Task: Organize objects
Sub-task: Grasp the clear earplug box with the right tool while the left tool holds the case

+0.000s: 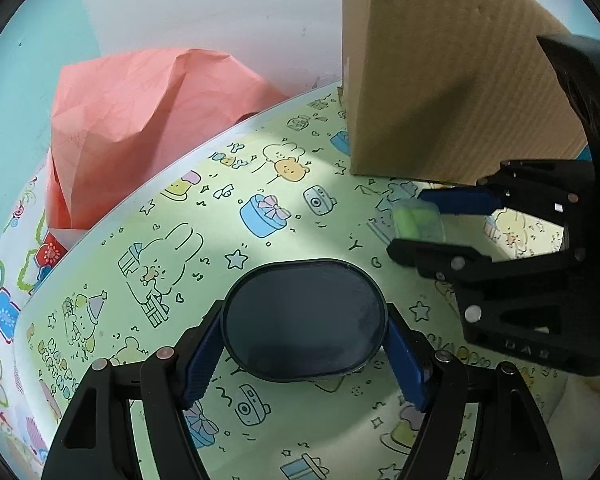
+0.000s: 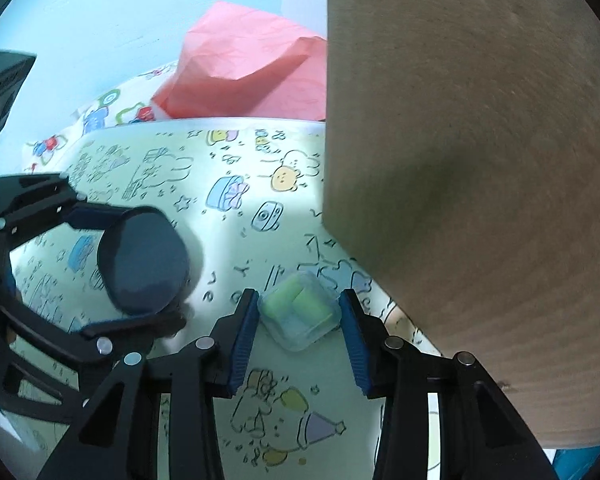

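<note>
A dark blue-grey oval case (image 1: 304,320) sits between the blue pads of my left gripper (image 1: 304,312), which press on its two sides. In the right wrist view the same case (image 2: 144,264) and left gripper (image 2: 140,264) are at the left, low over the cartoon-printed green sheet (image 2: 220,240). Whether the case touches the sheet I cannot tell. A small clear box with green plugs inside (image 2: 300,312) lies on the sheet, and my right gripper (image 2: 299,300) has a pad against each of two opposite corners. The box (image 1: 418,226) and right gripper (image 1: 408,220) also show at the right of the left wrist view.
A tall cardboard box (image 2: 480,160) stands right beside the small clear box, its corner close to my right finger; it is also seen at the back right (image 1: 440,80). Crumpled pink paper (image 1: 140,120) lies beyond the sheet's far edge, against the pale wall.
</note>
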Demonstrator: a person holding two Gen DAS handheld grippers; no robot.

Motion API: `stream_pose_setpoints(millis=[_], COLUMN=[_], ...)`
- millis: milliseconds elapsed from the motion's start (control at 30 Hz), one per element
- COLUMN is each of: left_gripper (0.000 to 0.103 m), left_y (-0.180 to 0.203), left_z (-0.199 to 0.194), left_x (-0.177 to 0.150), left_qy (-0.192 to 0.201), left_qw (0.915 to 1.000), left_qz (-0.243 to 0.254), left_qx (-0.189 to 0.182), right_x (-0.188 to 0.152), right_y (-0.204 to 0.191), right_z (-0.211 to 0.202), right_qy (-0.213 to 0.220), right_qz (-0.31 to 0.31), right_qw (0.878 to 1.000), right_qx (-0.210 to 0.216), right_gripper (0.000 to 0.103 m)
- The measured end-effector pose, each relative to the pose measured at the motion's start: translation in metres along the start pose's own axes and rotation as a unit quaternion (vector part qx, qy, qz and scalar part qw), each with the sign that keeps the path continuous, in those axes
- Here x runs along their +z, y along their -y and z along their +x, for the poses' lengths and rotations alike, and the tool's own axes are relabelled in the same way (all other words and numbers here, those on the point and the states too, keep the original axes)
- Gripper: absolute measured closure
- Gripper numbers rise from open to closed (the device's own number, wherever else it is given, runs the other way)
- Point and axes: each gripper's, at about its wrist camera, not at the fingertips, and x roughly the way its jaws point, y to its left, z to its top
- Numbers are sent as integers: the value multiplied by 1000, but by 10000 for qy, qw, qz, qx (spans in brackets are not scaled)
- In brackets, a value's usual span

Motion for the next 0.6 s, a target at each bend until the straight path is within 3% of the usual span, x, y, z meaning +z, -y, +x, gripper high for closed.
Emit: stream_pose_setpoints(millis=[600], left_gripper=[27], left_y=[41], left_z=[-44], left_x=[22], left_qy=[224], left_qw=[9991], left_qz=[283], left_qx=[199], right_x=[-5], right_y=[10], right_z=[-59], right_qy=[297], right_qz=[-262], right_qw=[9992], right_qx=[96], right_gripper=[59])
